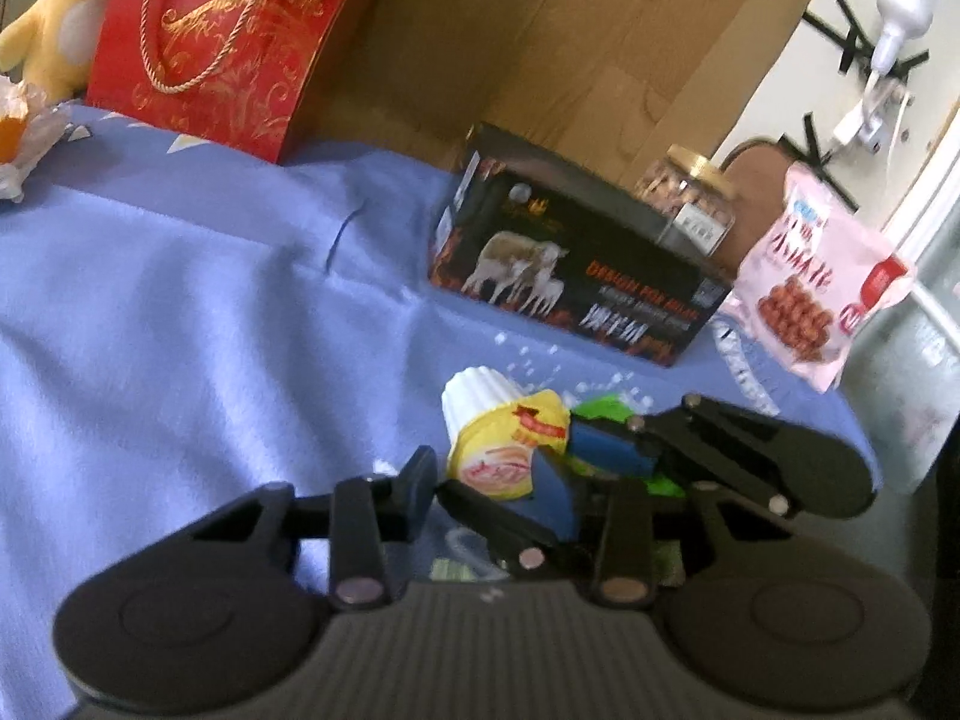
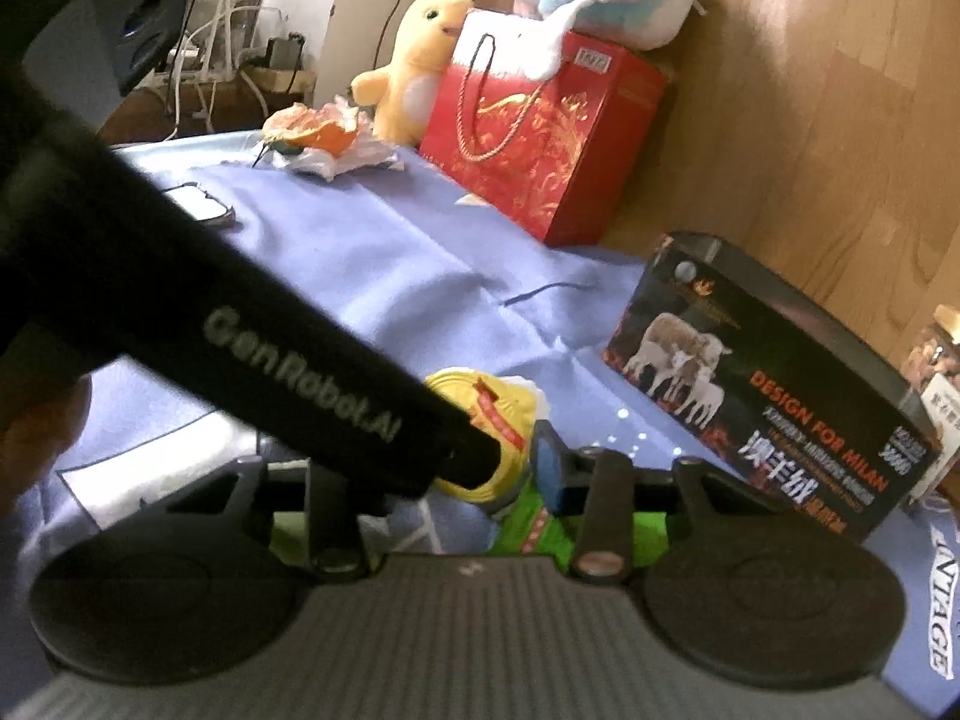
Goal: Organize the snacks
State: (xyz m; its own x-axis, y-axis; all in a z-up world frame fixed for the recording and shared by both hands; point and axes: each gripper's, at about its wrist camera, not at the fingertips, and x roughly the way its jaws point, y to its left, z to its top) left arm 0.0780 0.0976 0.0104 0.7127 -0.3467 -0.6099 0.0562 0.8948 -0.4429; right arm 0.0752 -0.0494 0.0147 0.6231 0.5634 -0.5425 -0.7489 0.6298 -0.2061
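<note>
**Writing**
- Black carton with a picture of sheep (image 2: 774, 396), lying flat on the pale blue cloth (image 1: 180, 300). Orange print reads "DESIGN FOR MILAN", with white Chinese characters beneath, too blurred to read.
- Black body of the left gripper crosses the right wrist view and is marked "GenRobot.AI".
- White lettering on the cloth's near edge (image 2: 942, 618) reads "…NTAGE"; the start is cut off.
- Red paper gift bag with gold scrollwork and cord handles (image 1: 222, 54), at the back. The gold characters along its top are not legible.
- Pink snack packet showing round red-brown pieces (image 1: 822, 294), beside the carton. Its text is unreadable.
- Clear jar with a gold lid (image 1: 690, 198), behind the carton. Its white label is unreadable.

**Task item**
- White fluted cup with a yellow foil lid and a red banner (image 1: 498, 438), tipped on its side on the cloth, in front of the carton. It touches a green packet (image 2: 528, 534).

**Fingers**
- Left gripper (image 1: 486, 492): fingers narrowly parted with the cup between them. The blue pad (image 1: 552, 498) is against the lid's edge. The other finger is just beside the cup; cannot tell whether it presses.
- Right gripper (image 2: 486, 462): one blue-padded finger (image 2: 549, 468) sits just beside the cup, over the green packet. Its partner is hidden behind the left gripper's body, so cannot tell the opening or the hold.
</note>
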